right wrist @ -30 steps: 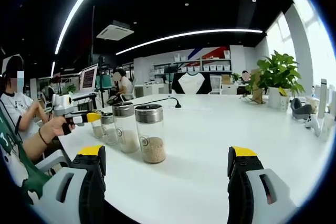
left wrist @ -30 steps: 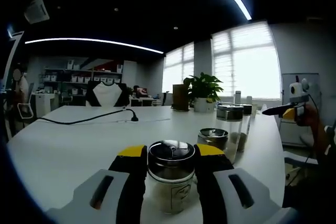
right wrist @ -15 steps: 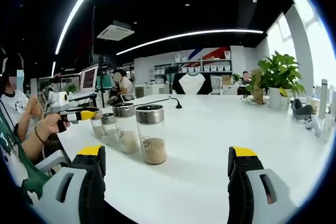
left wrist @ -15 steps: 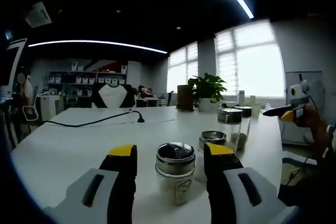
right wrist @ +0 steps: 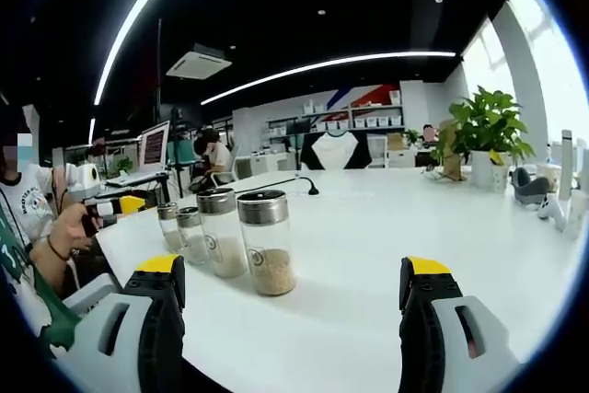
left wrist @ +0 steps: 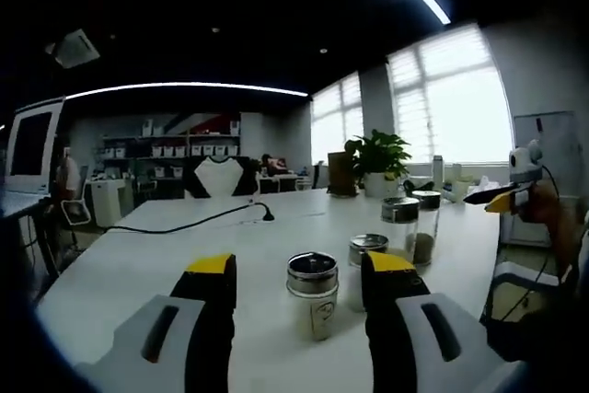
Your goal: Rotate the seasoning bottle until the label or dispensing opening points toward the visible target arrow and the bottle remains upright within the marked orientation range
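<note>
A short glass seasoning bottle with a steel lid stands upright on the white table, its printed logo facing me. My left gripper is open, with the bottle a little ahead of its jaws and untouched. Behind it stand a shorter bottle and two taller bottles. A hand holds my right gripper at the right. In the right gripper view the bottles form a row, the nearest one holding pale grains. My right gripper is open wide with nothing held. The left gripper is at the row's far end.
A black cable with a small microphone runs across the far table. A potted plant stands at the back near the windows. Small items sit by the table's right side. A seated person and a monitor are beyond the table.
The left gripper's jaws were tight around the short bottle; they have spread apart, let it go and drawn back. The bottle stays upright. The right gripper has hardly moved.
</note>
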The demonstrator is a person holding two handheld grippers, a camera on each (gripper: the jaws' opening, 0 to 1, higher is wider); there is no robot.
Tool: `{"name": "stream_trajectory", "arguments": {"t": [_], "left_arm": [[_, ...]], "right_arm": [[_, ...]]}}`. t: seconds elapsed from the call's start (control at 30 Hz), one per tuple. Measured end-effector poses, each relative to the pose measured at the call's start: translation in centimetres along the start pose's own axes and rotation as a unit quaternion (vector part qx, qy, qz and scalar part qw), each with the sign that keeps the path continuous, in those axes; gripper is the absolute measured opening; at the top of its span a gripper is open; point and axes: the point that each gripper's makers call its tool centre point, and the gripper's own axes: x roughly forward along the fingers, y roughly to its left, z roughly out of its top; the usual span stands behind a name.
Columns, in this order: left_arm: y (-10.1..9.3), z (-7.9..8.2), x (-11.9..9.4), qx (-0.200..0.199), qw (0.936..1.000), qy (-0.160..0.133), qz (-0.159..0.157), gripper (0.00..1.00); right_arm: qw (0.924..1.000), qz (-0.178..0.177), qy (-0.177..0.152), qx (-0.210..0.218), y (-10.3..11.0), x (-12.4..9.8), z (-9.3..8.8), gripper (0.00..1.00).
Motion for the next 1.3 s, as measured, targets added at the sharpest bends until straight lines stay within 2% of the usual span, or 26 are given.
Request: {"name": "stream_trajectory", "arguments": {"t": [0.2, 0.37, 0.43, 0.47, 0.6, 0.77, 0.83, 1.0, 1.07, 1.17, 1.3], "left_arm": [[1.2, 0.3, -1.1, 0.018, 0.9993, -0.006, 0.031, 0.57], [1.8, -0.5, -1.6, 0.039, 0.9971, -0.006, 0.064, 0.58], [2.1, -0.9, -1.8, 0.024, 0.9967, -0.011, 0.077, 0.58], [2.3, -0.9, -1.8, 0.013, 0.9962, -0.022, 0.084, 0.59], [1.9, -2.6, -2.3, 0.041, 0.9943, 0.002, 0.098, 0.62], [2.6, -2.9, -2.7, 0.010, 0.9932, 0.000, 0.116, 0.64], [2.9, -2.6, -2.8, 0.000, 0.9917, -0.006, 0.128, 0.68], [2.5, -1.6, -3.2, 0.013, 0.9900, -0.011, 0.140, 0.73], [2.1, -1.5, -3.4, -0.003, 0.9896, -0.006, 0.144, 0.80], [1.7, -1.7, -3.1, -0.021, 0.9894, 0.006, 0.144, 0.84], [1.1, -1.7, -2.9, -0.019, 0.9893, 0.005, 0.144, 0.98]], "right_arm": [[0.9999, 0.003, -0.014, 0.003, -0.2, 0.6, -0.1, 0.99], [0.9997, 0.000, -0.024, 0.006, -0.4, 1.2, -0.4, 0.99], [0.9998, -0.008, -0.019, 0.001, -0.5, 1.6, -0.9, 0.99], [0.9998, -0.014, -0.014, -0.009, -0.7, 1.8, -1.1, 0.99], [0.9996, -0.011, -0.023, -0.008, -0.4, 2.2, -1.3, 0.99], [0.9997, -0.014, -0.017, -0.004, -0.1, 2.4, -1.7, 0.99], [0.9997, -0.014, -0.018, -0.006, 0.0, 2.4, -1.6, 0.99], [0.9994, -0.029, -0.019, 0.002, -0.1, 2.0, -1.5, 0.99], [0.9992, -0.035, -0.022, 0.002, -0.2, 1.7, -1.3, 0.99], [0.9988, -0.039, -0.028, 0.007, -0.3, 1.3, -0.8, 0.99], [0.9985, -0.046, -0.031, 0.001, -0.2, 0.9, -0.5, 0.99]]}}
